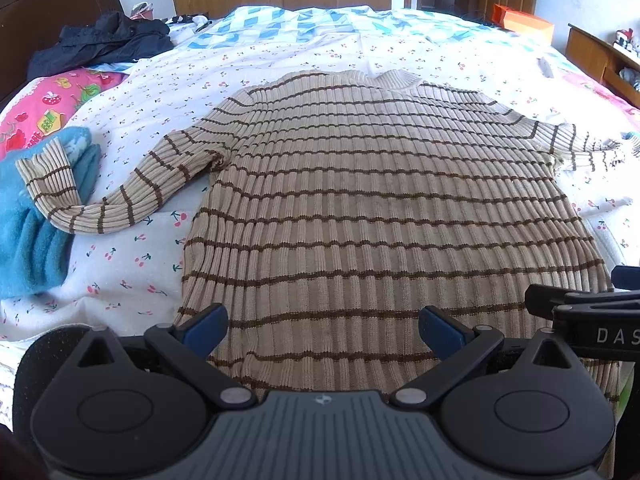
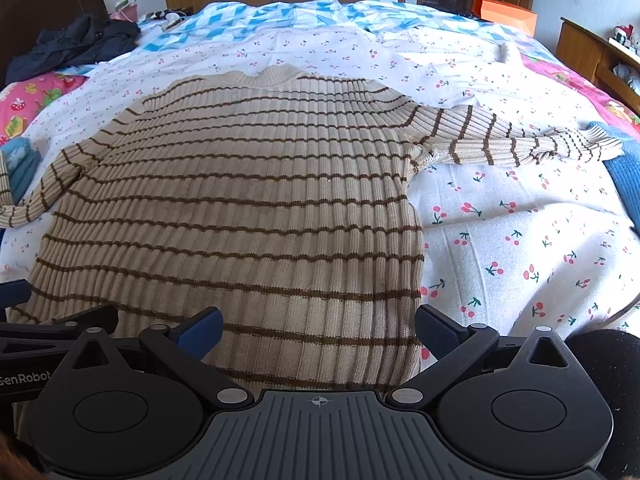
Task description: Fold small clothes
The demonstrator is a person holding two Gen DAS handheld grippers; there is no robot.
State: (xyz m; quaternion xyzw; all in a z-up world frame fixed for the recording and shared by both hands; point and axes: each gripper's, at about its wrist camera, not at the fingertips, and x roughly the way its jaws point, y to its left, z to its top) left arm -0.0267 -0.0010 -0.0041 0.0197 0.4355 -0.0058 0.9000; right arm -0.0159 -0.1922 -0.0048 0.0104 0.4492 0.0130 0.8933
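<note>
Cherry-print bed (image 2: 520, 240) holds a striped ribbed sweater (image 1: 380, 200) spread flat, sleeves out. Left gripper (image 1: 322, 330) and right gripper (image 2: 318, 328) hover spread over its hem. Soft, stretchy, likely light; pinch hem corners or cuffs.

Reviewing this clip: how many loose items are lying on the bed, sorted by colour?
Beige striped: 1, the sweater spread flat.
Blue: 2, a fluffy garment under the left cuff and a knit by the right cuff.
Dark: 1, a jacket near the headboard.
Orange: 1, a box at the far edge.
Total: 5.
</note>
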